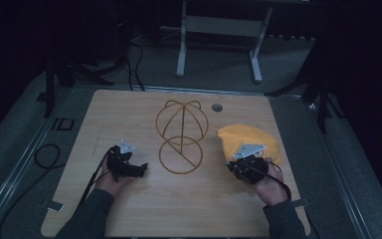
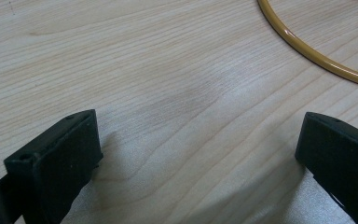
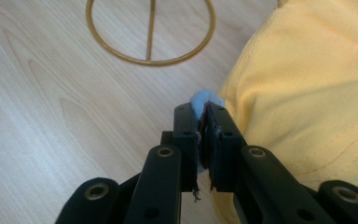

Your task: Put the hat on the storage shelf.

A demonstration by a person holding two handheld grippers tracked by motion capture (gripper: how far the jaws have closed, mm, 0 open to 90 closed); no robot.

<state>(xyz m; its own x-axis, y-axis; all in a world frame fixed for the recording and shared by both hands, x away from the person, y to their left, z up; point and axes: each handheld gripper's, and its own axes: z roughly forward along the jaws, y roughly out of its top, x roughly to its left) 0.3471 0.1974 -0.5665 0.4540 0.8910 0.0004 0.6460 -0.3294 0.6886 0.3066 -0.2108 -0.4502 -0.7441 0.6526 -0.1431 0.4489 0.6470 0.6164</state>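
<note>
The left gripper [image 1: 142,170] rested on the pale wooden table [image 1: 129,114], jaws spread wide with nothing between them. At centre stood a gold wire hat stand [image 1: 182,137], stiff and light. Right of it lay the soft yellow cloth cap [image 1: 251,137]; the right gripper [image 3: 202,122] was clenched on its edge, where the limp fabric likely gripped best, being floppy elsewhere.

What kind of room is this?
Probably a lab or recording studio. A wooden table stands on grey carpet among dark stands and loose cables. On it lie a gold wire stand and a yellow hat, beside a gripper.
</note>
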